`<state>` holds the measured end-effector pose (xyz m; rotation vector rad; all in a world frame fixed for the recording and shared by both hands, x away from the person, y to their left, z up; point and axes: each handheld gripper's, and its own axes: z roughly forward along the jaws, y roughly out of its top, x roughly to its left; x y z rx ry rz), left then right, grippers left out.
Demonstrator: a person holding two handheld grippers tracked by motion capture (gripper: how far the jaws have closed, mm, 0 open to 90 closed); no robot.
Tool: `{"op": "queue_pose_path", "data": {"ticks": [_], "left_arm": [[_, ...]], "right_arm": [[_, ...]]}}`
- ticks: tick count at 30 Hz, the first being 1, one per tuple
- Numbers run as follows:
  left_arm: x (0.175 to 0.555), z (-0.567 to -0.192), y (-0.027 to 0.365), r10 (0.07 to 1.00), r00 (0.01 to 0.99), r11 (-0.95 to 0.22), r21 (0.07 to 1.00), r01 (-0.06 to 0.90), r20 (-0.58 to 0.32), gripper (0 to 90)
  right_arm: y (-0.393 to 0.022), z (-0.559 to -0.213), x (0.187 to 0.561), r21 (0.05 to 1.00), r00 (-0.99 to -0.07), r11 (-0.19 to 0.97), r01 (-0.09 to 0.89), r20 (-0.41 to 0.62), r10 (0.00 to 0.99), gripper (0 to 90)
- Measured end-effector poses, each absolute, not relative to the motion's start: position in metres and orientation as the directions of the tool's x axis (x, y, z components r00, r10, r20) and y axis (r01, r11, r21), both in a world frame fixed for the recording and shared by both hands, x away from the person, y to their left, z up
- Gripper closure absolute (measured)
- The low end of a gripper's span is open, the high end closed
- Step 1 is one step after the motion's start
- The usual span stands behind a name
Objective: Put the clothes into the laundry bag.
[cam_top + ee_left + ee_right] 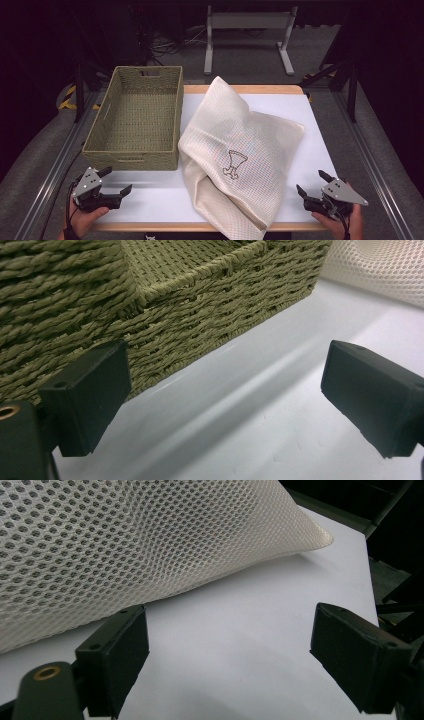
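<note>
White tabletop [150,200] with a pale wooden rim fills my high view, dark floor and a grey metal frame beyond its far edge. On the left half sits a rectangular olive-green woven basket [135,120], its left wall running along the table's left edge. Just beside it, touching its near right corner, lies a cream mesh fabric bag [240,150] with a small black line drawing on it; its near end hangs past the table's front edge.

My left gripper [111,184] rests at the near left corner, jaws spread wide and holding nothing, with the basket's near wall [210,315] close ahead and bare white surface between.

My right gripper [312,186] sits at the near right corner, jaws likewise spread and empty, the bag's edge [150,545] near its left jaw and open tabletop ahead toward the right edge.
</note>
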<state>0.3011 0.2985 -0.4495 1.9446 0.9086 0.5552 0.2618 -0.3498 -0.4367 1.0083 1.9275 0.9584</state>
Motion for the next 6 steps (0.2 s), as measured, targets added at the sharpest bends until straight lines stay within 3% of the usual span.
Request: {"op": "queue_pose_path", "data": {"ticks": [6], "left_arm": [[0.3023,-0.4498,0.2972,0.774,0.633,-0.337,0.864,0.374,0.028,6.1]], "right_arm": [[-0.3508,-0.4369,0.2617,0.856,-0.410,0.408,0.316,-0.265,0.873,16.0]]}}
